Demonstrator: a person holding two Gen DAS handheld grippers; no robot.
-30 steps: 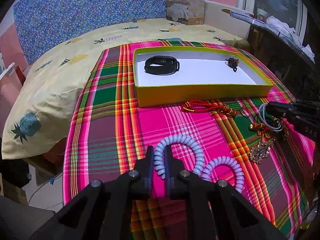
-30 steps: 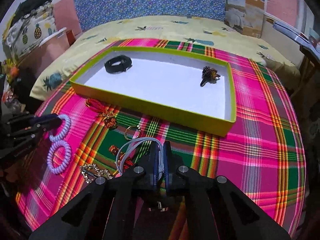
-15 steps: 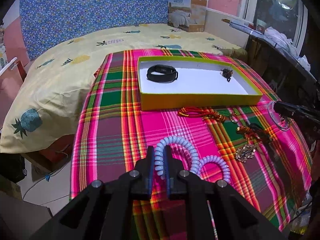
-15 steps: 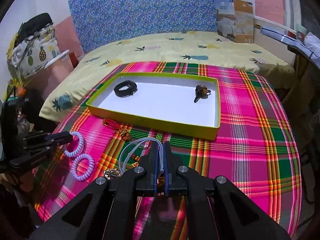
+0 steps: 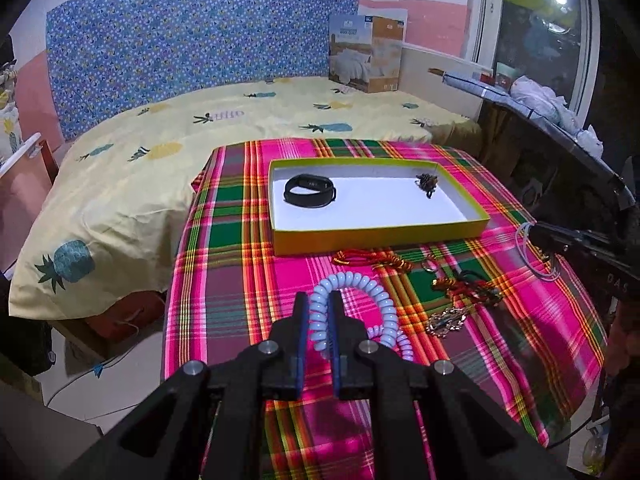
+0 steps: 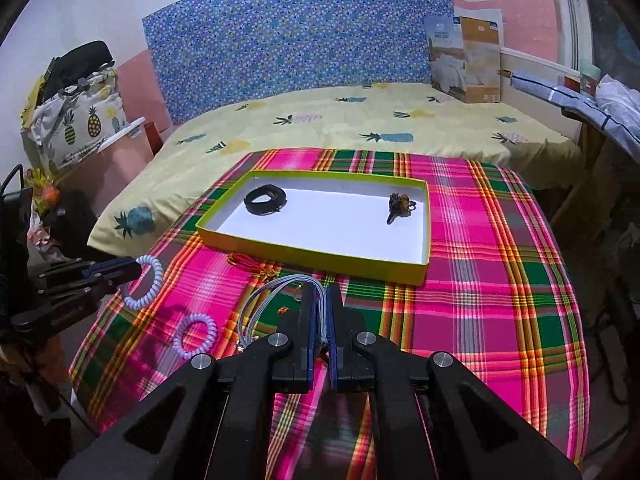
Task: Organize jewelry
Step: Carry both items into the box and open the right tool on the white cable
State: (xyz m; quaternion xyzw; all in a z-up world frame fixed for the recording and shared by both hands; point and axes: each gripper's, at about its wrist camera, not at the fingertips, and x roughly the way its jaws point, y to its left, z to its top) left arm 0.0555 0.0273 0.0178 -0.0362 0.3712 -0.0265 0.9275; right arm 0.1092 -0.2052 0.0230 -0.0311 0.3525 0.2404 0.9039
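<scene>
Your left gripper (image 5: 319,312) is clamped on the pale blue coil bracelet (image 5: 360,296), lifted off the plaid cloth (image 5: 224,280); your right gripper (image 6: 320,308) is pinched on a loop of thin grey-white cords (image 6: 264,300), also raised. The yellow tray (image 6: 316,254) sits ahead of both grippers, well apart from either. Done so far, by the look of it: only two pieces in the tray, a black band (image 6: 265,200) on its left side and a small dark beaded piece (image 6: 400,206) on the right. Left to do: drop both held items in, then the purple coil bracelet (image 6: 196,336) just left of your right gripper, the red cord piece (image 5: 372,258) ahead of your left gripper at the tray's near wall, a red-and-gold tangle (image 5: 466,286) and a gold pendant piece (image 5: 444,322) to its right. So you're early, well under halfway. Hard to read: the right gripper's fingers hide where the cords end and whatever lies under them; the tangle's pieces can't be told apart; a small ring near the red cord is too small to be sure of.
</scene>
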